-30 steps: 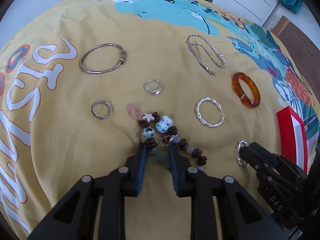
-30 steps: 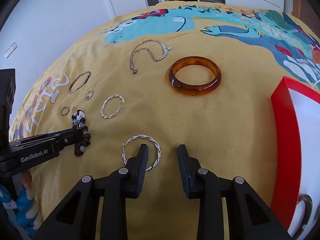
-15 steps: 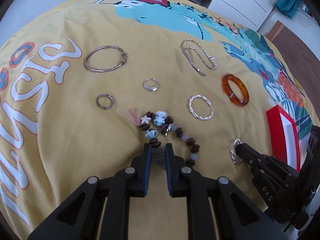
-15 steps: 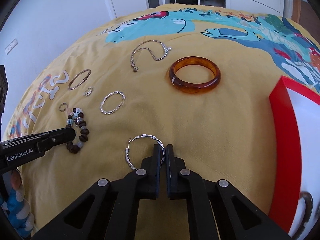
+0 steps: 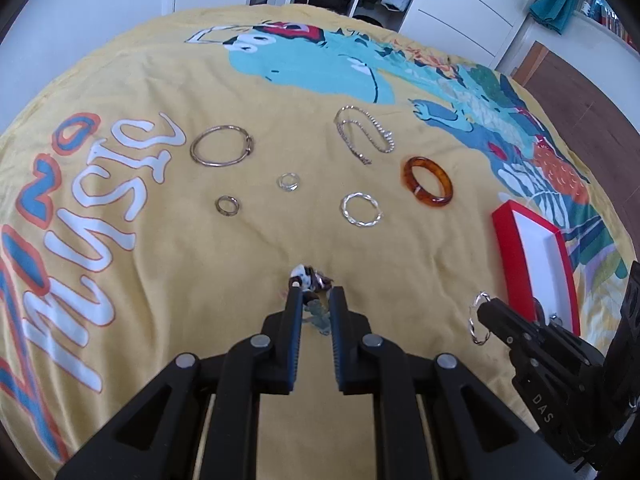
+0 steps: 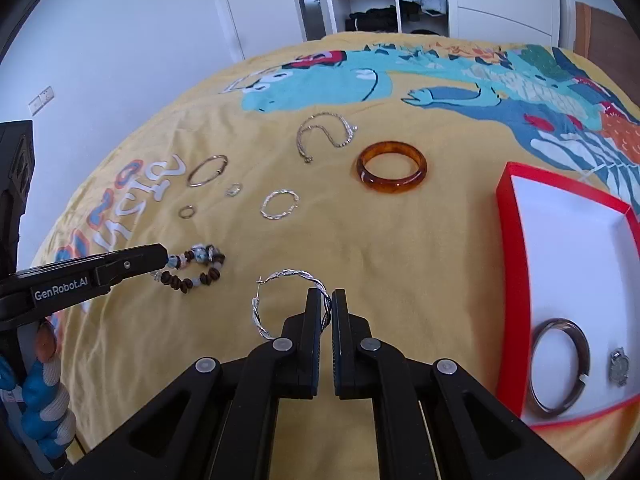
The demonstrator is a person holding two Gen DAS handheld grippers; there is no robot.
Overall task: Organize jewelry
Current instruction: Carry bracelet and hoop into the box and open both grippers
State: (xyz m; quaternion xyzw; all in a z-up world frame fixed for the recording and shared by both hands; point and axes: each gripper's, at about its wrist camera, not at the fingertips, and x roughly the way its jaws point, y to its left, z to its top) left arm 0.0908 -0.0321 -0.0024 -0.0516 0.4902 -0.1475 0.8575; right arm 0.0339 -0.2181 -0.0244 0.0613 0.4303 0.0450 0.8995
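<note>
My left gripper (image 5: 314, 294) is shut on a beaded bracelet (image 5: 310, 280) of brown, white and blue beads and holds it above the yellow bedspread; the bracelet hangs from its tips in the right wrist view (image 6: 196, 270). My right gripper (image 6: 327, 300) is shut on a twisted silver hoop earring (image 6: 280, 304), lifted off the cloth; the hoop also shows in the left wrist view (image 5: 479, 318). A red tray (image 6: 560, 184) with a white inside lies at the right and holds a dark bangle (image 6: 558, 366) and a small watch face (image 6: 619, 366).
On the bedspread lie an amber bangle (image 6: 392, 170), a second twisted silver hoop (image 6: 279, 204), a silver chain (image 6: 326, 134), a thin metal bangle (image 6: 208, 170) and two small rings (image 6: 233, 189) (image 6: 186, 212). White wardrobes and a door stand behind the bed.
Both grippers have risen from the bedspread. The left has lifted the beaded bracelet; the right, which shut on the hoop half a second ago, has lifted it.
</note>
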